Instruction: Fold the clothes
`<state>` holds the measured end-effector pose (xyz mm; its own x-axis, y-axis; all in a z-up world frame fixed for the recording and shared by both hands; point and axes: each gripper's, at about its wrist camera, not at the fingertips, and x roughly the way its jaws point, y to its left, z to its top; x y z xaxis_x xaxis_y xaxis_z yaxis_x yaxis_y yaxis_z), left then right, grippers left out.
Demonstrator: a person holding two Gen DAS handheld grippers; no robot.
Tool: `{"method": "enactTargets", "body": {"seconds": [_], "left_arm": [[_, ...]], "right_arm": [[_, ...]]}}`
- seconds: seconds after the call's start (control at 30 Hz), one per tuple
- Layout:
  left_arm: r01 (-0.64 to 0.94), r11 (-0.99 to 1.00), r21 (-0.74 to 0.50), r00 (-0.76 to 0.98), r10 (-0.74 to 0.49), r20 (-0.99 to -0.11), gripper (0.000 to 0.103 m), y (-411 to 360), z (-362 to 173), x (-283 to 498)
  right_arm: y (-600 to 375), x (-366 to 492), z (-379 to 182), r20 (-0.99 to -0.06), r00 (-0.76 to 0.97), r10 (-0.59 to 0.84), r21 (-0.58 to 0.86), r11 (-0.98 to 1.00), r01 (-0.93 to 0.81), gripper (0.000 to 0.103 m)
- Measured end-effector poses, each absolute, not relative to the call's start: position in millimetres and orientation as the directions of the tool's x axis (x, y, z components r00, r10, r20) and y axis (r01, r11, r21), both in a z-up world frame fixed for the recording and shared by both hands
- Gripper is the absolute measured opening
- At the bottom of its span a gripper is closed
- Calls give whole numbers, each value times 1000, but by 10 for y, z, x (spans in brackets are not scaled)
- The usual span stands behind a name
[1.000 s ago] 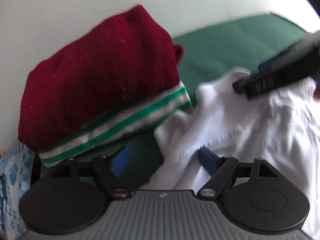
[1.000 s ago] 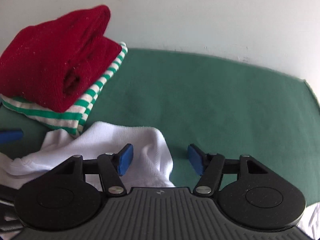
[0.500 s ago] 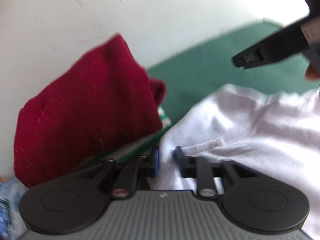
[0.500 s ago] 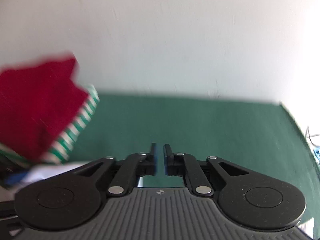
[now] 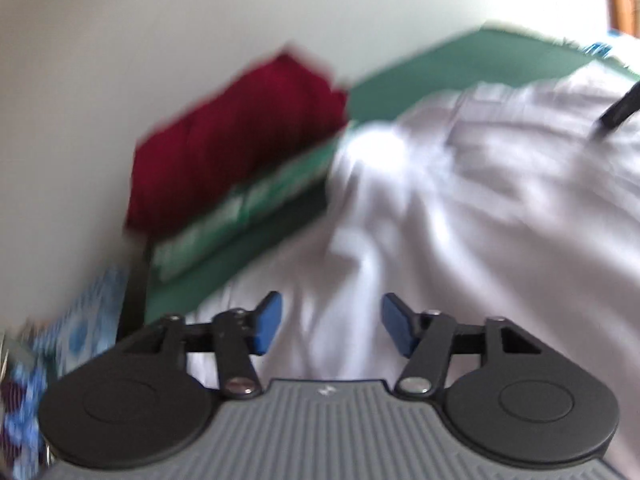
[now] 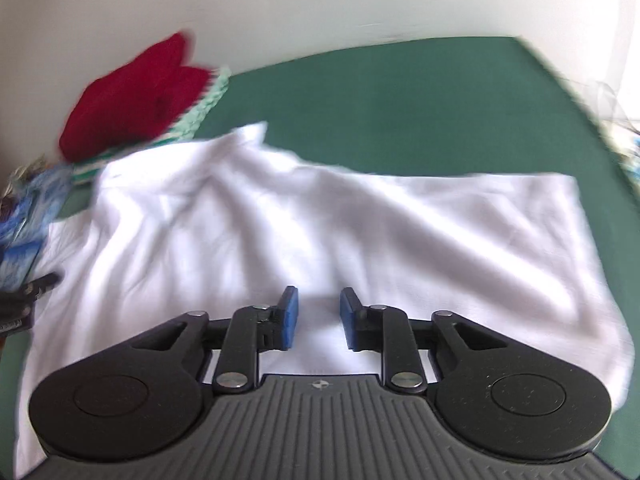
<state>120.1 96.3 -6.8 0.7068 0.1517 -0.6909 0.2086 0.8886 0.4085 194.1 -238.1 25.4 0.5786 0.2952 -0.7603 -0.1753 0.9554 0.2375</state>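
Note:
A white T-shirt [image 6: 304, 224] lies spread and wrinkled across the green table cover [image 6: 400, 104]. My right gripper [image 6: 319, 318] hovers over its near edge, open, with nothing between its blue pads. The left gripper [image 5: 331, 326] is open wide above the shirt's [image 5: 460, 208] left part, also holding nothing. The frames are blurred by motion. In the right wrist view, the left gripper's dark tip [image 6: 38, 284] shows at the left edge. The right gripper's tip [image 5: 620, 108] shows at the far right of the left wrist view.
A folded red garment [image 6: 136, 96] sits on a folded green-and-white striped one [image 6: 200, 108] at the table's back left, against a white wall. Blue patterned cloth [image 6: 24, 216] lies at the left edge. Green cover [image 6: 440, 100] lies beyond the shirt.
Both grippers were shut on the white shirt half a second ago and are now open. The shirt has gone from bunched to spread flat on the table, and both grippers have pulled back toward its near side.

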Motion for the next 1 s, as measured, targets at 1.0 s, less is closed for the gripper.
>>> {"method": "enactTargets", "body": {"seconds": [1.0], "left_arm": [[-103, 839, 534, 711, 438, -550, 60, 1258, -58, 1780]], "right_arm": [[-2300, 2385, 350, -710, 685, 163, 91, 986, -141, 13]]}}
